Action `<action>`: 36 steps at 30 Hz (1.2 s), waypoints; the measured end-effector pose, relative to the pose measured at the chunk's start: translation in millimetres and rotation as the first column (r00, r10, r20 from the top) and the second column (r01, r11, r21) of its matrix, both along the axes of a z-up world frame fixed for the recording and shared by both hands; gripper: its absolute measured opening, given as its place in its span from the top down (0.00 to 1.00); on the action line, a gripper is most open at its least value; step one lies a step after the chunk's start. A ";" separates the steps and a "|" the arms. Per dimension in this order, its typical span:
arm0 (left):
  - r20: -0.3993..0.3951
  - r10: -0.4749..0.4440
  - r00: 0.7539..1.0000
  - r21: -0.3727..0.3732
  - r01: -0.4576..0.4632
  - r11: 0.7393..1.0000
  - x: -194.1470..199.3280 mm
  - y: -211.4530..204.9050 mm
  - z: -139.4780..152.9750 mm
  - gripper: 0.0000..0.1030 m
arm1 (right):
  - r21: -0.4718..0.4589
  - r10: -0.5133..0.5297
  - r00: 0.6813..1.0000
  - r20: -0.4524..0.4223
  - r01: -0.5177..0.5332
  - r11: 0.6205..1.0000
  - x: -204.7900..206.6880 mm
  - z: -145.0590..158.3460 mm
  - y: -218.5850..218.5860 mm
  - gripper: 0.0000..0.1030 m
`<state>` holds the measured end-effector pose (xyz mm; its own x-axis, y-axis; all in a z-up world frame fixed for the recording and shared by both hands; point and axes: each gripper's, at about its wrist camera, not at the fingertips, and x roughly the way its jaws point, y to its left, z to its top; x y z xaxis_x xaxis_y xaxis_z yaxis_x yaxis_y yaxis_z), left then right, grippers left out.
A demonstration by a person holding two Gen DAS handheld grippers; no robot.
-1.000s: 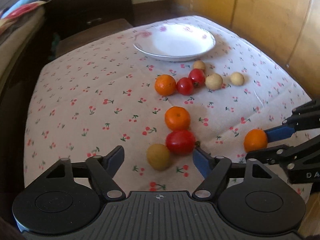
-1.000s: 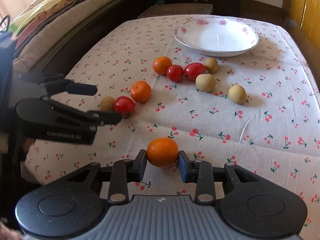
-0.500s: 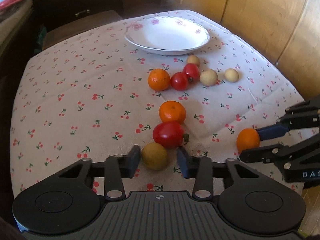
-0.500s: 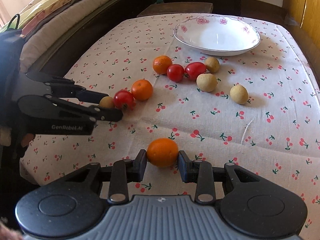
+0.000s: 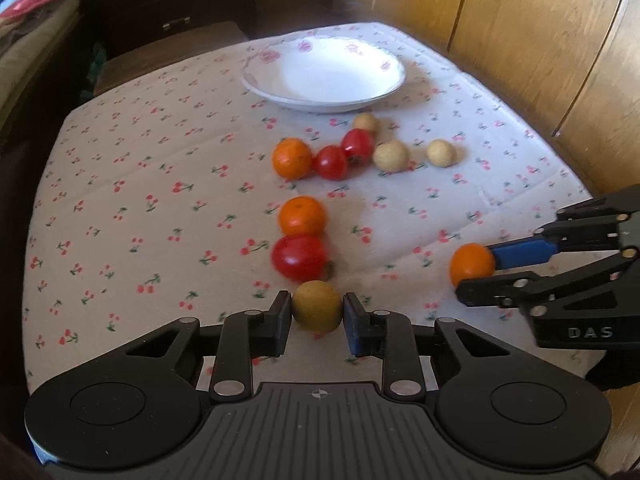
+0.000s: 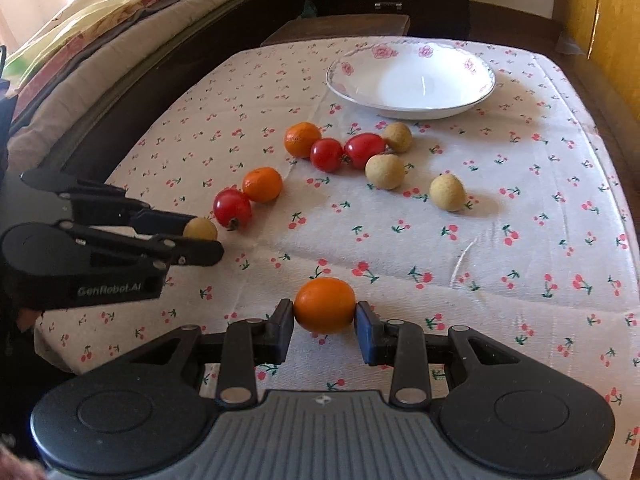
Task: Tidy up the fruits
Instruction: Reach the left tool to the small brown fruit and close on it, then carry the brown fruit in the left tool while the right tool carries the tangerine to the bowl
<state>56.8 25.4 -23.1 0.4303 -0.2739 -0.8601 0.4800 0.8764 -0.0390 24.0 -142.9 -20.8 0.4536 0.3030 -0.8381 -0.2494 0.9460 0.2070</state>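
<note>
My left gripper [image 5: 317, 322] is closing its jaws on a small yellow-brown fruit [image 5: 317, 308], and both pads press its sides just above the cherry-print cloth. The right wrist view shows that same fruit [image 6: 201, 229] between the left gripper's fingers [image 6: 192, 250]. My right gripper [image 6: 325, 320] is shut on an orange [image 6: 325, 304] near the table's front edge. Directly beyond the left gripper lie a red tomato [image 5: 299, 258] and an orange [image 5: 302, 216], touching each other. A white flowered plate [image 5: 256, 84] stands empty at the far end.
Below the plate sit another orange [image 5: 292, 158], two tomatoes [image 5: 331, 162] and three pale round fruits [image 5: 391, 155]. Wooden panels [image 5: 540, 40] line the right side, a dark dresser [image 5: 168, 4] stands behind, and bedding [image 6: 80, 40] lies along the left.
The left gripper's jaws went from wide open to shut around the yellow-brown fruit, which now sits slightly apart from the tomato. The right gripper kept still with its orange.
</note>
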 end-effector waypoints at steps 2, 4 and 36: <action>0.004 -0.002 1.000 -0.017 0.002 1.000 -2.2 -6.5 3.3 0.65 | 0.000 -0.004 1.000 0.009 0.004 1.000 -0.9 2.3 -1.8 0.67; 0.010 -0.008 1.000 -0.032 0.009 0.999 -3.7 -14.5 6.6 0.65 | 0.003 -0.008 1.000 0.016 0.008 1.000 -1.3 5.0 -3.5 0.67; -0.017 -0.007 1.000 -0.031 0.007 1.000 -0.1 -25.4 -1.5 0.62 | -0.052 0.015 1.000 -0.010 -0.015 0.999 -3.4 -5.1 -2.2 0.67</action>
